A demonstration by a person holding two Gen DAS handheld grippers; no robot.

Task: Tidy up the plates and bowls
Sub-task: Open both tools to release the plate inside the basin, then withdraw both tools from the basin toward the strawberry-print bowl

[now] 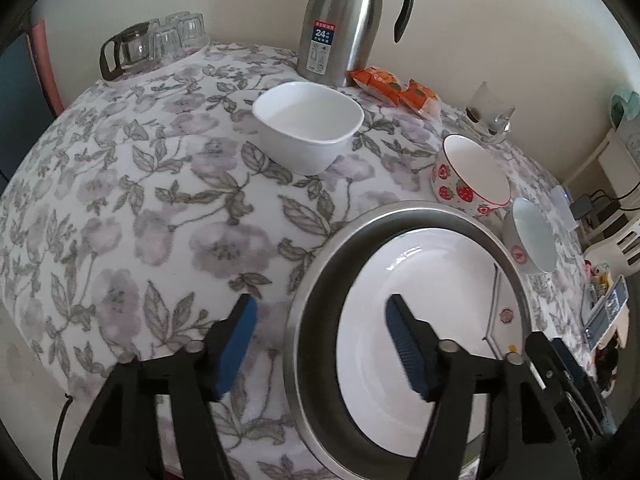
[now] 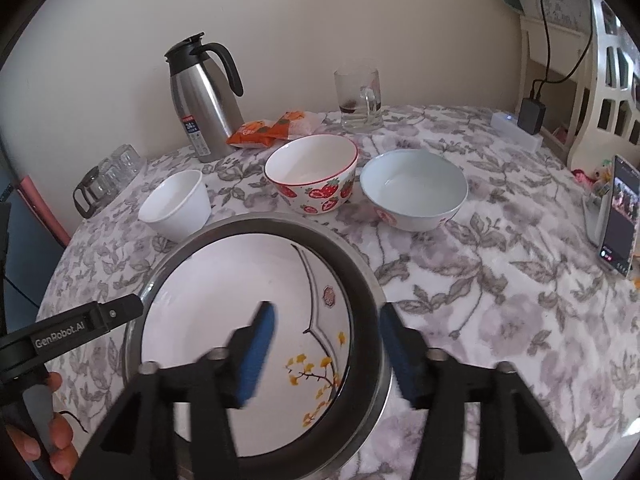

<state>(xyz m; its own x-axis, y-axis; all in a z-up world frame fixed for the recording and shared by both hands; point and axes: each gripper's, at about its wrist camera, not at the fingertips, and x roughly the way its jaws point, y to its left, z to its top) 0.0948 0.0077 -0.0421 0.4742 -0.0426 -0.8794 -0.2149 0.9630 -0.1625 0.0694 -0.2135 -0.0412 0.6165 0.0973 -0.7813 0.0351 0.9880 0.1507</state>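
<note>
A white plate (image 2: 240,320) painted with a dark branch and yellow blossoms lies inside a wide metal basin (image 2: 368,280) on the flower-patterned worktop (image 2: 500,300), and the basin serves as the landmark here. The left tool (image 1: 320,344) stands released, straddling the basin's left rim: one blue pad (image 1: 236,344) is outside over the cloth, the other above the plate, neither pressing on anything. The right tool (image 2: 326,352) is likewise released, straddling the basin's right rim, with one pad (image 2: 256,356) over the plate and the other outside the wall; nothing is gripped. In the right wrist view a hand (image 2: 52,440) holds the left tool's black body just left of the basin. Just beyond the basin's far rim stand three bowls: a plain white bowl (image 2: 176,204) to the far left, a strawberry-patterned bowl (image 2: 312,172) straight behind, and a pale blue bowl (image 2: 414,188) to the far right. Further back from the basin, against the wall, are a steel thermos jug (image 2: 204,96), orange snack packets (image 2: 268,130) and a glass mug (image 2: 358,96). A propped phone (image 2: 618,216) stands well to the basin's right.
</note>
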